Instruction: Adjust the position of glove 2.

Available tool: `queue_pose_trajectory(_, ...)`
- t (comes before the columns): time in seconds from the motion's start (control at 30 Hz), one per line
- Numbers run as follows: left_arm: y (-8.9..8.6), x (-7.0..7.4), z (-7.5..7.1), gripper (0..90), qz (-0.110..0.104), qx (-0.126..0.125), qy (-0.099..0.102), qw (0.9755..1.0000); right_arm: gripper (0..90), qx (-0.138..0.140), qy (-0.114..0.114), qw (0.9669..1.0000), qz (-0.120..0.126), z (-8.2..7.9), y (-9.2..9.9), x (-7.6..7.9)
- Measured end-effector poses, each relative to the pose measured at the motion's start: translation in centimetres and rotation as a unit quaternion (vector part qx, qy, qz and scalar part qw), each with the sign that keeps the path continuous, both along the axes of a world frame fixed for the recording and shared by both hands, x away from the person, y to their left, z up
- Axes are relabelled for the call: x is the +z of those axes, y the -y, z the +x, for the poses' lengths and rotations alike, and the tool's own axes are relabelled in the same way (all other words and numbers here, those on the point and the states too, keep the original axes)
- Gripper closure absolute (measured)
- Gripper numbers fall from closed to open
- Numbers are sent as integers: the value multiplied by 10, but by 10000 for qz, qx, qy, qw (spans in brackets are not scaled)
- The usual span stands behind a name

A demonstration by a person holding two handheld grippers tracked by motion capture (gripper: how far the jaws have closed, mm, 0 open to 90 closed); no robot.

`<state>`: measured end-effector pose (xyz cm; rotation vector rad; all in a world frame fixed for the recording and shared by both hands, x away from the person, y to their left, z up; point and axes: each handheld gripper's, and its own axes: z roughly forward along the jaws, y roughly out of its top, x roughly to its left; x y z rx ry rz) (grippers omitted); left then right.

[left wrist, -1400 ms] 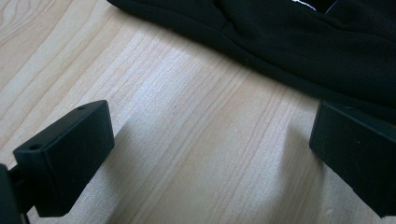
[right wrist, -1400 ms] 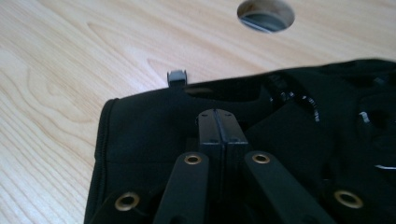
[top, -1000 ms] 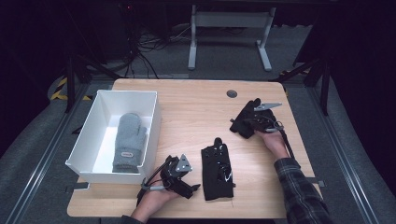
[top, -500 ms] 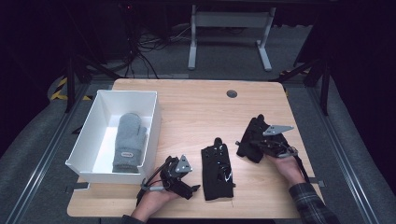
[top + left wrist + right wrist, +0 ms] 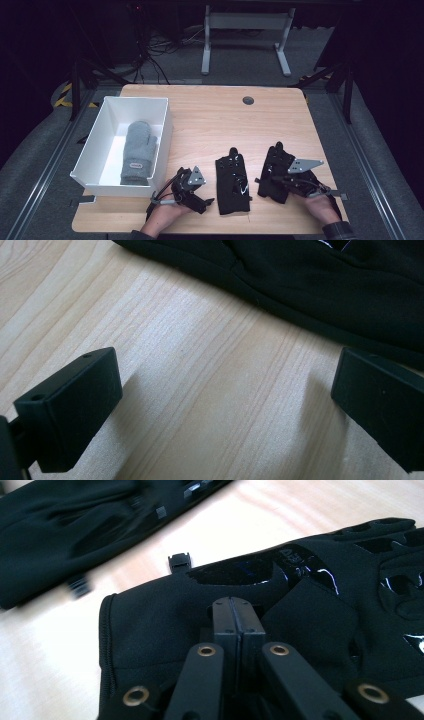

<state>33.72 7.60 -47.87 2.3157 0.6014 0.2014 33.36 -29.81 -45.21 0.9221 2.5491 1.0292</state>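
You are working at a light wooden table with a round cable grommet near its far edge. Grey carpet surrounds it, with yellow-black hazard tape at the left. Beyond stand a white metal frame and tangled cables; the room behind is dark

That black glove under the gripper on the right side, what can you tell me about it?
The black glove is soft matte fabric with glossy patches on its palm side and a stitched cuff hem. It lies flat on the wooden table, fingertips pointing away from the person, just right of a second black glove. The right gripper has its fingers shut on fabric near the cuff.
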Motion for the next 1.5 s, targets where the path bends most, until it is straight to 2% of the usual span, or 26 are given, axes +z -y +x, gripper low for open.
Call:
queue_pose_trajectory(0.1, 0, 0, 0, 3, -2, 0, -1, 10000, 900, -39, 118, 9999, 104, -4, 3, 7)
queue_pose_trajectory(0.17, 0, 0, 0, 3, -3, 0, -2, 10000, 900, -290, 244, 9992, 130, 5, 9, 14)
queue_pose_trajectory(0.2, 0, 0, 0, 3, -1, -2, -1, 10000, 900, -290, 244, 9992, 130, 5, 9, 14)
queue_pose_trajectory(0.3, 0, 0, 0, 4, -9, 1, 0, 10000, 900, -721, 309, 9968, 169, 34, 18, 18)
queue_pose_trajectory(0.37, 0, 0, 0, 4, -8, 0, -1, 10000, 900, -873, 289, 9956, 177, 50, 21, 17)
queue_pose_trajectory(0.43, 0, 0, 0, 3, -10, 1, -1, 10000, 900, -923, 246, 9953, 153, 61, 22, 14)
queue_pose_trajectory(0.57, 0, 0, 0, 3, -9, 1, -1, 10000, 900, -806, 59, 9967, 47, 75, 17, 2)
queue_pose_trajectory(0.67, 0, 0, 0, 4, -10, 1, -1, 10000, 900, -715, 76, 9974, 47, 77, 13, 2)
queue_pose_trajectory(0.8, 0, 0, 0, 3, -10, 1, 1, 10000, 900, -496, 91, 9987, 11, 77, -2, 1)
queue_pose_trajectory(1.17, 0, 0, 0, 5, -7, 8, 7, 10000, 900, -103, 143, 9998, -28, 74, -32, 3)
queue_pose_trajectory(1.27, 0, 3, 2, 26, -10, 100, -60, 9999, 900, -141, 206, 9997, 83, 69, -26, 10)
queue_pose_trajectory(1.33, -1, 6, 3, 74, -130, 103, -252, 9995, 900, -145, 255, 9995, 144, 63, -18, 15)
queue_pose_trajectory(1.5, 4, 13, 5, 172, -300, 209, -311, 9988, 900, -246, 236, 9993, 166, 41, 7, 19)
